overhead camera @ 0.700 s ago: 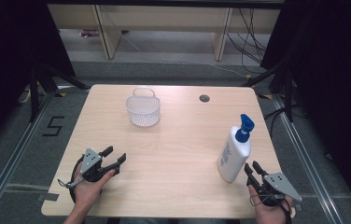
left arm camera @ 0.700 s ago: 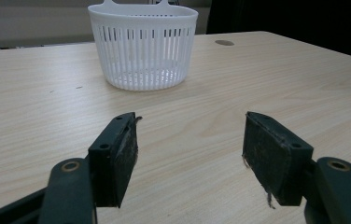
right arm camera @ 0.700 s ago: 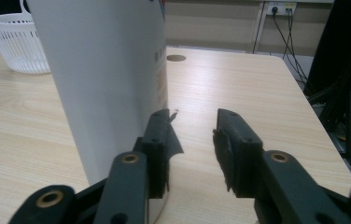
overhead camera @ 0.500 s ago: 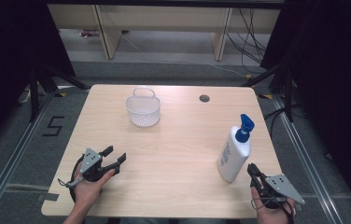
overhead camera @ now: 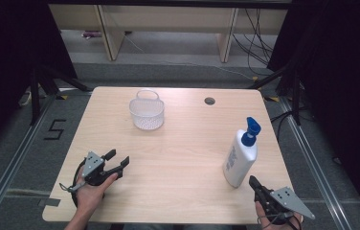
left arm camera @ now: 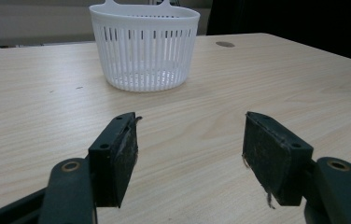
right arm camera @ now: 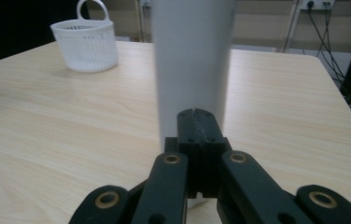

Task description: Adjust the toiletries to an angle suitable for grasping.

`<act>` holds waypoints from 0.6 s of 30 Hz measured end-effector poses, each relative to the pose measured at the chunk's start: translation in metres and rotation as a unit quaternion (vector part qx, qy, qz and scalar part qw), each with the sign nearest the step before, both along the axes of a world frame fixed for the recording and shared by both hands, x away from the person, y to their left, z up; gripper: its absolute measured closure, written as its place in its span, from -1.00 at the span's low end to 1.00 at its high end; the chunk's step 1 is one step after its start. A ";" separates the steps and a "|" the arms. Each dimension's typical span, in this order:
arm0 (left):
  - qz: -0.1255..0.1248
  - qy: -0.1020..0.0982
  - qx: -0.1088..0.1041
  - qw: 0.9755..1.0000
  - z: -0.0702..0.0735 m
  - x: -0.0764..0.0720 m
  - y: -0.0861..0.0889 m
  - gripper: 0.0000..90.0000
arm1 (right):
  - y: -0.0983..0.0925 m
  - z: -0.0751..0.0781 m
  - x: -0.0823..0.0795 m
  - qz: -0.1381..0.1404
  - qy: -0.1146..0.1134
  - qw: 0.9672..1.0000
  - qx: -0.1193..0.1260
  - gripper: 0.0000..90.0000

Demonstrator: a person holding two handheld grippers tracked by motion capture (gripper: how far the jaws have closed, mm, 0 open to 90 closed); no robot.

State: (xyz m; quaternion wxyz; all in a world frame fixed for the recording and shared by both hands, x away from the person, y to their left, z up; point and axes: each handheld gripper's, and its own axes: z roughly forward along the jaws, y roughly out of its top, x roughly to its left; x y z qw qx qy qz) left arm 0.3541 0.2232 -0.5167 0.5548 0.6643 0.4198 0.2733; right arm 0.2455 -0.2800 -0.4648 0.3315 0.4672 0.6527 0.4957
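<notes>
A white pump bottle (overhead camera: pixel 240 158) with a blue pump head stands near the table's right front; in the right gripper view it rises as a white column (right arm camera: pixel 192 60) straight ahead. My right gripper (overhead camera: pixel 254 182) sits just in front of the bottle's base, its jaws pressed together with nothing between them (right arm camera: pixel 197 121). A white slatted basket (overhead camera: pixel 146 111) with a handle stands at the far middle of the table (left arm camera: pixel 144 46) (right arm camera: pixel 86 41). My left gripper (overhead camera: pixel 118 160) rests at the front left, open and empty (left arm camera: pixel 190 144), pointing toward the basket.
The wooden table (overhead camera: pixel 183 158) has a small round cable hole (overhead camera: pixel 209 101) at the far right. Pale shelving (overhead camera: pixel 168 21) stands beyond the table, and cables lie on the floor at the back right. A tape mark (overhead camera: pixel 55 129) is on the floor at the left.
The right gripper's jaws have come together, from slightly spread to shut. The left gripper, bottle and basket have kept still.
</notes>
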 end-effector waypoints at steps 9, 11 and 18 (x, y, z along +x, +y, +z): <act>-0.001 0.002 0.000 1.000 -0.001 0.000 0.000 -0.23 | 0.024 0.011 -0.001 0.030 -0.007 0.999 0.005 1.00; -0.001 0.002 -0.001 1.000 0.000 0.000 0.000 -0.23 | 0.027 0.011 0.001 0.028 -0.005 1.000 0.001 1.00; -0.001 0.002 -0.002 1.000 -0.001 0.000 0.000 -0.23 | 0.034 0.012 0.012 0.033 -0.003 0.999 -0.001 1.00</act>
